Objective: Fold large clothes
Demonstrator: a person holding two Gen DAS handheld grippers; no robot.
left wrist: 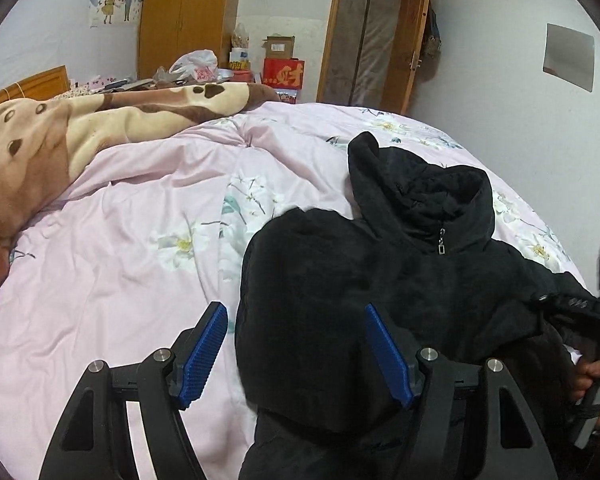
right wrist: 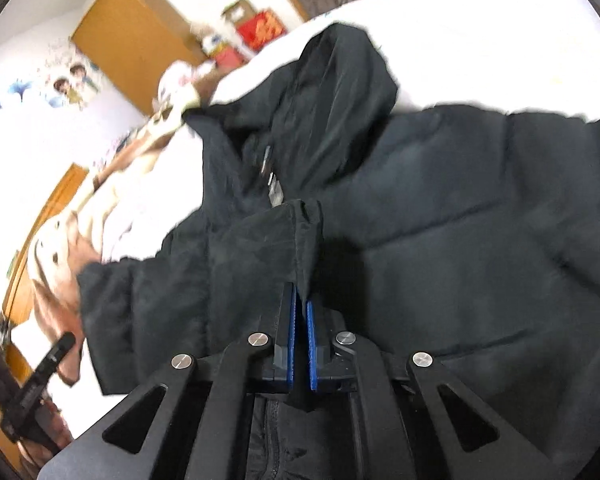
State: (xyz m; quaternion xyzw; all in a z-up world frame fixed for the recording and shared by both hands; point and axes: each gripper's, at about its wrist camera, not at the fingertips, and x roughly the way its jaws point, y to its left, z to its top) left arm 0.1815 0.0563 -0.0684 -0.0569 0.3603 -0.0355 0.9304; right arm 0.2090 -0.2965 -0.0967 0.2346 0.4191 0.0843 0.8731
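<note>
A black hooded puffer jacket [left wrist: 432, 256] lies on the pink floral bed cover [left wrist: 112, 248], hood away from me, zipper pull showing at the collar. A folded-over sleeve [left wrist: 308, 300] lies on its left side. My left gripper [left wrist: 296, 316] is open, its blue pads either side of that sleeve and not clamping it. In the right wrist view the jacket [right wrist: 440, 220] fills the frame. My right gripper [right wrist: 301, 300] is shut on a sleeve cuff [right wrist: 296, 236], holding it over the jacket's front. The right gripper also shows at the left wrist view's right edge [left wrist: 596, 312].
A brown and cream blanket [left wrist: 60, 140] lies bunched at the bed's far left. Beyond the bed stand a wooden wardrobe [left wrist: 184, 16], boxes and bags [left wrist: 280, 64], and a door [left wrist: 372, 40]. A wooden headboard [left wrist: 28, 88] is at the left.
</note>
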